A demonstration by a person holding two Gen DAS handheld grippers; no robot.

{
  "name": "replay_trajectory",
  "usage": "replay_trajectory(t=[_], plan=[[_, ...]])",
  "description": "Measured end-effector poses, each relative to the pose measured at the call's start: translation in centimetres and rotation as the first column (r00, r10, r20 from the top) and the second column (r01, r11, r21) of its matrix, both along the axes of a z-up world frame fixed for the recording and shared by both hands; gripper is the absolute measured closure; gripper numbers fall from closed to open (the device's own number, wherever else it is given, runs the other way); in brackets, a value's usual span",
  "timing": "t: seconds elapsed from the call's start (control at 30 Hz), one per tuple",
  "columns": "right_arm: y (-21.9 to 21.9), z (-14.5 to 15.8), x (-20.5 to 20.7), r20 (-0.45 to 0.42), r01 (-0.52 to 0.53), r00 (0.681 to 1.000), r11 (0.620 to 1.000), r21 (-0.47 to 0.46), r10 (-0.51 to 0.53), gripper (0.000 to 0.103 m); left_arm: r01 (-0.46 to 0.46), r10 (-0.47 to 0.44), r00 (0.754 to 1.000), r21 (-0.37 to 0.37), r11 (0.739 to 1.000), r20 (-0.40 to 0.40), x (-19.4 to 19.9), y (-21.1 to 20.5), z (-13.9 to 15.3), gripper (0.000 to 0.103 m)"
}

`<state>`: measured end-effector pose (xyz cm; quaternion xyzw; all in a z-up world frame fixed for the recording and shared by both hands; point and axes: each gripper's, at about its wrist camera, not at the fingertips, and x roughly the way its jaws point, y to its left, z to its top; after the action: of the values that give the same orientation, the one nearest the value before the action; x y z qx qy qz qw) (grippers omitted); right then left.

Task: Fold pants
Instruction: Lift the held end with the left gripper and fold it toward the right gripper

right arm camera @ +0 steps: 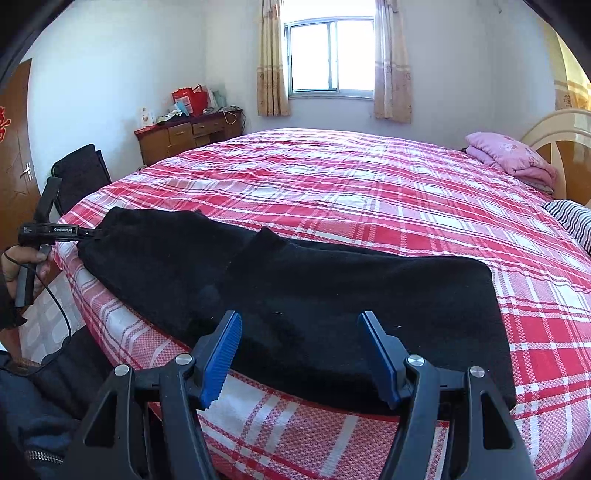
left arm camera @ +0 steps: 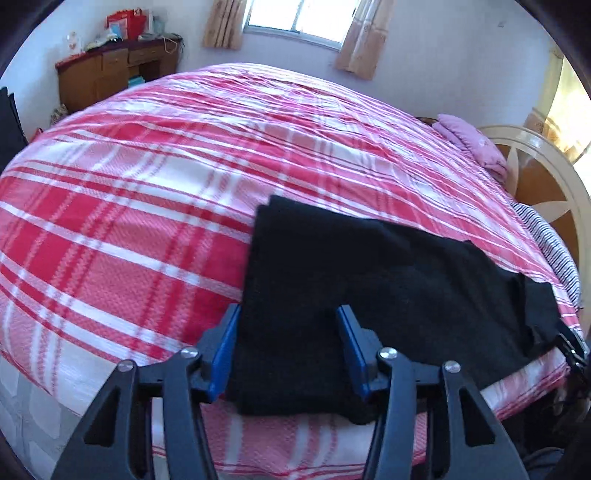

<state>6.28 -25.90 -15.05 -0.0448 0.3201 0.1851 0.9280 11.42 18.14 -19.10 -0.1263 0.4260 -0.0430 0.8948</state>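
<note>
Folding next: black fleece pants (right arm camera: 295, 295) lie lengthwise along the near edge of the red-and-white plaid bedspread (right arm camera: 369, 192), already doubled. Left gripper (left arm camera: 288, 347) and right gripper (right arm camera: 299, 354) both hover part-open over opposite ends, gripping nothing. Pinch all layers at each end before lifting, so the fold lands square.

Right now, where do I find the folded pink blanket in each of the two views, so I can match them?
Left wrist view: the pink blanket lies far right, upper part, beside the cream headboard.
Right wrist view: the pink blanket lies upper right, again against the headboard.
Shared landmark: the curtained window at top centre in both.
</note>
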Motion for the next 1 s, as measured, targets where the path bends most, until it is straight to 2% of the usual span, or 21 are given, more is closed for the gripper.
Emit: replay_trajectory(t=[0.2, 0.23, 0.37, 0.5, 0.63, 0.73, 0.87, 1.0], plan=[[0.0, -0.3, 0.2, -0.014, 0.001, 1.0, 1.0, 0.004, -0.001, 0.036, 0.041, -0.041, 0.999, -0.046, 0.998, 0.0, 0.1, 1.0, -0.8, 0.051], [0.1, -0.2, 0.2, -0.014, 0.001, 1.0, 1.0, 0.004, -0.001, 0.036, 0.039, -0.039, 0.999, -0.073, 0.997, 0.004, 0.1, 1.5, -0.9, 0.054], [0.1, -0.1, 0.1, -0.006, -0.001, 1.0, 1.0, 0.004, 0.001, 0.036, 0.061, -0.061, 0.998, -0.137, 0.989, 0.006, -0.1, 2.5, -0.4, 0.084], [0.0, -0.2, 0.1, -0.006, 0.004, 1.0, 1.0, 0.006, -0.004, 0.036, 0.072, -0.07, 0.997, -0.122, 0.99, 0.023, -0.4, 1.6, 0.2, 0.086], [-0.3, 0.0, 0.1, 0.002, 0.015, 1.0, 1.0, 0.014, -0.015, 0.036, 0.047, -0.044, 0.999, -0.171, 0.984, 0.021, -0.5, 1.9, 0.9, 0.087], [-0.5, 0.0, 0.1, 0.005, 0.028, 1.0, 0.999, 0.015, -0.028, 0.036, 0.066, -0.056, 0.997, -0.224, 0.972, 0.051, -0.7, 1.7, 2.4, 0.087], [-0.8, 0.1, 0.2, 0.009, 0.047, 0.999, 0.999, 0.021, -0.047, 0.036, 0.143, -0.107, 0.984, -0.27, 0.952, 0.144, -1.6, 0.3, 6.1, 0.087], [-1.3, 0.6, 0.2, 0.023, 0.065, 0.998, 0.997, 0.048, -0.066, 0.036, 0.217, -0.168, 0.965, -0.255, 0.942, 0.2, -1.9, -2.4, 8.4, 0.087]])
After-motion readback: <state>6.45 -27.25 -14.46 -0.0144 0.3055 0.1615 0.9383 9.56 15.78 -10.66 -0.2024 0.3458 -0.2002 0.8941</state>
